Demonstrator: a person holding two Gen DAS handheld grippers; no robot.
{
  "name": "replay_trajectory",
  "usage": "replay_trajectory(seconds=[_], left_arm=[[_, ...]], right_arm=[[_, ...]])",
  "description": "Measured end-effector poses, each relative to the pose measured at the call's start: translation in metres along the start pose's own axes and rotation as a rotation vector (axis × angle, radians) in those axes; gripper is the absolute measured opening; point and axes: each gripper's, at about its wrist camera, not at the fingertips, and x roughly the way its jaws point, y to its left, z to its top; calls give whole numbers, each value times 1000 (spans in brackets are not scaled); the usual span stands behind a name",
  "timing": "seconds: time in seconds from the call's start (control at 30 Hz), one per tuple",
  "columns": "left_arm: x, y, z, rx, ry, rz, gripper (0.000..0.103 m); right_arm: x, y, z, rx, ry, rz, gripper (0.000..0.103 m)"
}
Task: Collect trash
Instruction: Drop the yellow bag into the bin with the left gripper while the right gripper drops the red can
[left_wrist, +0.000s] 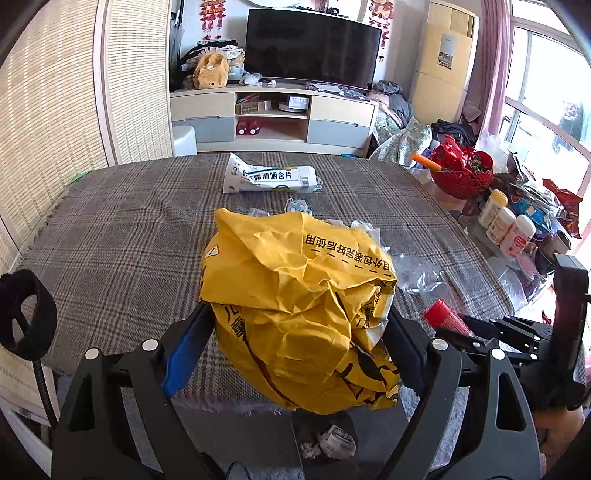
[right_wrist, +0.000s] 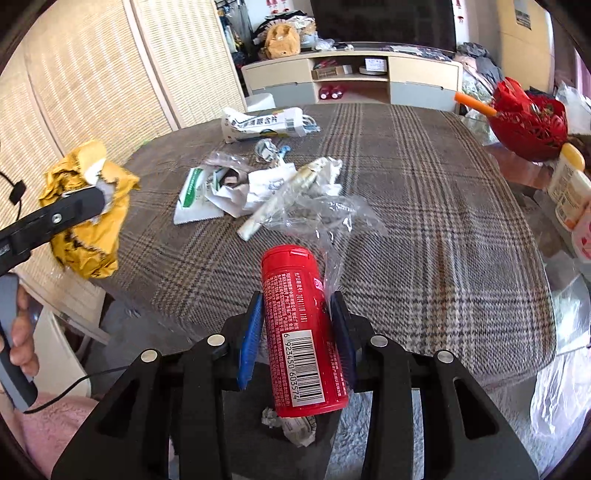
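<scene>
Fingers of the left gripper (left_wrist: 299, 339) clamp a crumpled yellow bag (left_wrist: 295, 310). Right gripper (right_wrist: 297, 325) grips a red bottle (right_wrist: 301, 325); wrappers (right_wrist: 258, 188) lie on the table (right_wrist: 443, 221).

Crumpled yellow paper bag (left_wrist: 299, 317), printed with black characters, held above the near table edge. Red cylindrical bottle (right_wrist: 301, 332), barcode facing up, cap pointing far, raised over the near edge. White lozenge packet (right_wrist: 264, 123) lying flat at the far side. Mid-table: heap of wrappers (right_wrist: 258, 188), possibly foil and clear film.
</scene>
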Motion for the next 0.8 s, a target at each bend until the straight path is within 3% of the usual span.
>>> replay_trajectory(seconds=[0.37, 0.8], left_arm=[[17, -25, -55, -18, 91, -47, 82], [35, -41, -84, -4, 150, -61, 82]], right_arm=[[15, -8, -25, 50, 3, -41, 39], [15, -7, -38, 87, -12, -77, 42]])
